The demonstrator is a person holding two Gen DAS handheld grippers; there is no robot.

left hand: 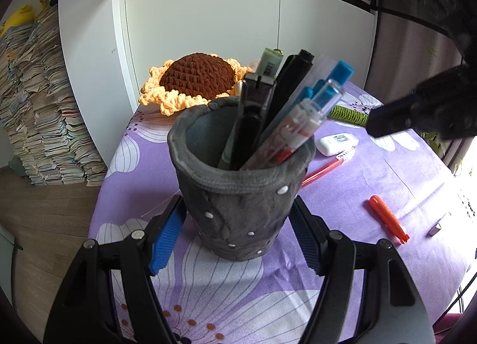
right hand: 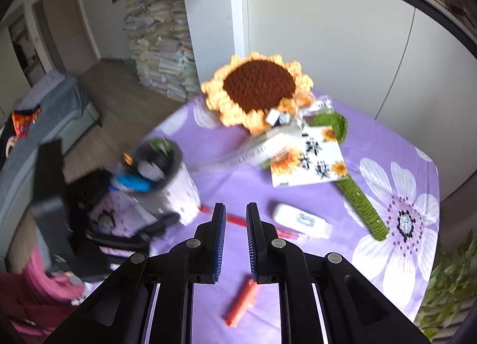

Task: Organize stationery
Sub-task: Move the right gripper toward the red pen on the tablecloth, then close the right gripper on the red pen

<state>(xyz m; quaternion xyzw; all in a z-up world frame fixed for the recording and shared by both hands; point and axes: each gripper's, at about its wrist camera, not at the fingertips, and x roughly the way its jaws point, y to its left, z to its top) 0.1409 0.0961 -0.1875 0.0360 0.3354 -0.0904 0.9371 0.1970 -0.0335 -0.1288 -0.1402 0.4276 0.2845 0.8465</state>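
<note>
Between my left gripper [left hand: 237, 233] pads sits the soft grey pen holder [left hand: 238, 195], clamped low and steadied; my right gripper [right hand: 234, 242], jaws nearly together and empty, hovers over a light, stiff orange pen [right hand: 242, 302] on the cloth – grip mid-barrel

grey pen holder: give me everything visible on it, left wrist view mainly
The grey pen holder is a soft, felt-like fabric cup with a folded, stitched rim and small white studs on its wall. It stands upright on the purple floral tablecloth, its rim slightly misshapen. Inside, leaning right, are several pens and markers: black ones, blue-capped ones, and a clear pen with red print. The left gripper brackets its lower wall, blue pads against both sides. In the right wrist view it is blurred.
</note>
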